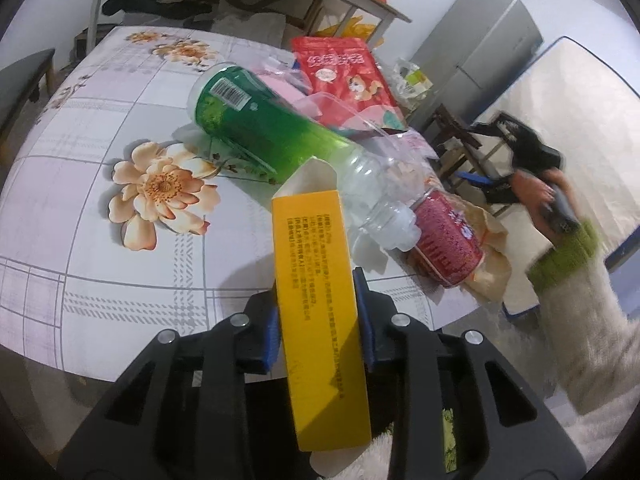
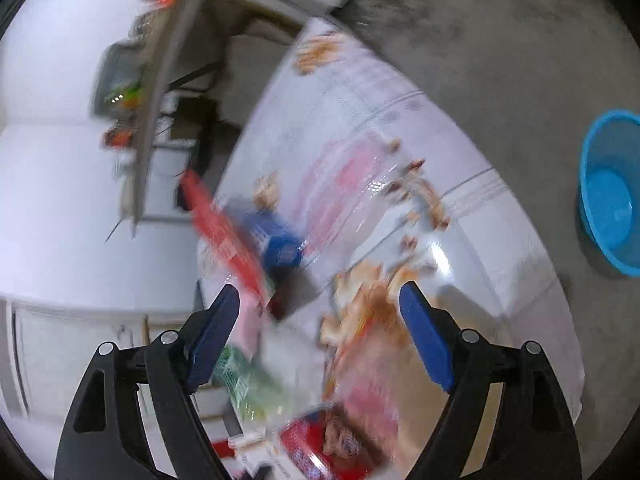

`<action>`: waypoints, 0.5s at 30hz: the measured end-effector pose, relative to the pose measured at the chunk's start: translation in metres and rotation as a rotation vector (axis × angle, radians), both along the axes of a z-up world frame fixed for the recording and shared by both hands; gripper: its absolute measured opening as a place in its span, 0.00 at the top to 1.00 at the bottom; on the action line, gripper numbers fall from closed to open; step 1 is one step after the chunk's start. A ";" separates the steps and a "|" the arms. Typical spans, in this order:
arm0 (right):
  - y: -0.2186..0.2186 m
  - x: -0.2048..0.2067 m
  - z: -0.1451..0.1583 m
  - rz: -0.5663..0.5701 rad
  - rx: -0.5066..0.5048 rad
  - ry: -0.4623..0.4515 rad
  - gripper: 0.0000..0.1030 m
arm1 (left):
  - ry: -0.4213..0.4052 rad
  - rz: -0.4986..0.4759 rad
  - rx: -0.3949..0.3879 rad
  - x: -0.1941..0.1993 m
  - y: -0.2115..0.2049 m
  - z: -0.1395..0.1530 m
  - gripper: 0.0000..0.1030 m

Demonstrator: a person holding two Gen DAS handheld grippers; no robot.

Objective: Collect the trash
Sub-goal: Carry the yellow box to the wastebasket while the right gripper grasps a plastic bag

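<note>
Trash (image 1: 448, 236) litters floral tablecloth (image 1: 100, 120) — left gripper (image 1: 318, 304) clamps yellow box (image 1: 316, 300); right gripper (image 2: 320, 308) gapes empty.

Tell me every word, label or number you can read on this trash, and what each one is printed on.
None reads clearly.
Yellow box in the left gripper: rows of small print, too small to read.
Green bottle: barcode label, digits too small.
Red snack bag: large white characters, too blurred.
Red can: white characters, unreadable.
Right wrist view: all blurred.
</note>
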State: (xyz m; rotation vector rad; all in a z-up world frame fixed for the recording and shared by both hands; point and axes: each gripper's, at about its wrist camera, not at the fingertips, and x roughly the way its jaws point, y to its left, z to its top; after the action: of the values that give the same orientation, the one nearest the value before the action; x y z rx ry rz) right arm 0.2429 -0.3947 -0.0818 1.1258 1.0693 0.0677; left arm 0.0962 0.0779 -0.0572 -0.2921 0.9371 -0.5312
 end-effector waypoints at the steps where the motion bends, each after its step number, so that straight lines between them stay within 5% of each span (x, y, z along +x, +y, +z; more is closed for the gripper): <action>1: 0.000 0.010 -0.008 -0.011 0.011 0.026 0.22 | -0.010 -0.010 -0.007 -0.002 0.000 0.001 0.72; 8: 0.001 0.056 -0.030 -0.086 -0.020 0.122 0.23 | -0.052 -0.101 -0.076 -0.010 0.002 0.006 0.72; 15: 0.009 0.082 -0.025 -0.062 -0.123 0.179 0.59 | -0.063 -0.115 -0.109 -0.011 0.005 0.005 0.72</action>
State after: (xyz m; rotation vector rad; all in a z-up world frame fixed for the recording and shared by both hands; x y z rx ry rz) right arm 0.3249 -0.3854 -0.1067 1.0675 1.1800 -0.1483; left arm 0.0852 0.0825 -0.0520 -0.3190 0.8692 -0.6943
